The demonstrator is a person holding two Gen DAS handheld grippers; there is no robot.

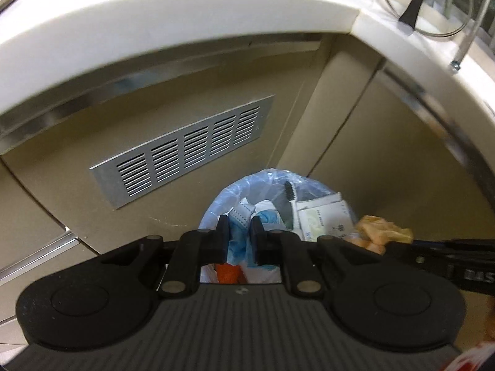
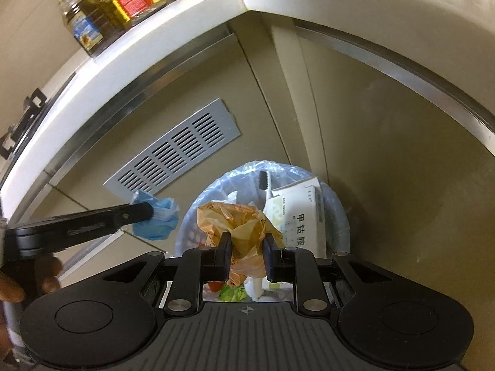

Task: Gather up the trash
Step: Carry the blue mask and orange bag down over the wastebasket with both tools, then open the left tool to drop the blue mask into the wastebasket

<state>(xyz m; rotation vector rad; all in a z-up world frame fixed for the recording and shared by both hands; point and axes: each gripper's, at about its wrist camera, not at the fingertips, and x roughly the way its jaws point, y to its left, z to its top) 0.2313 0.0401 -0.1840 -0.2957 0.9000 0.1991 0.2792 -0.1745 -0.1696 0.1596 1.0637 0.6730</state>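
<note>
Right wrist view: both bits of trash are held up over the bin, but only one of them is squarely above its mouth.

The right gripper [image 2: 246, 253] has its fingers closed on a crumpled orange-yellow plastic bag [image 2: 239, 228], which hangs directly above the round bin lined with a pale blue plastic bag [image 2: 335, 213], tucked in the corner under the white surface [image 2: 173, 27]. The left gripper [image 1: 240, 241] pinches a scrunched light-blue face mask [image 2: 156, 219], and from here that mask sits off to the left of the bin's rim, over the cabinet with the grey vent grille [image 2: 176, 151]. A black-bristled toothbrush [image 2: 266, 185] and a white medicine box [image 2: 298, 216] already stand in the bin. I'd judge the right gripper can simply let go, while the left must first carry its mask rightward over the opening.
</note>
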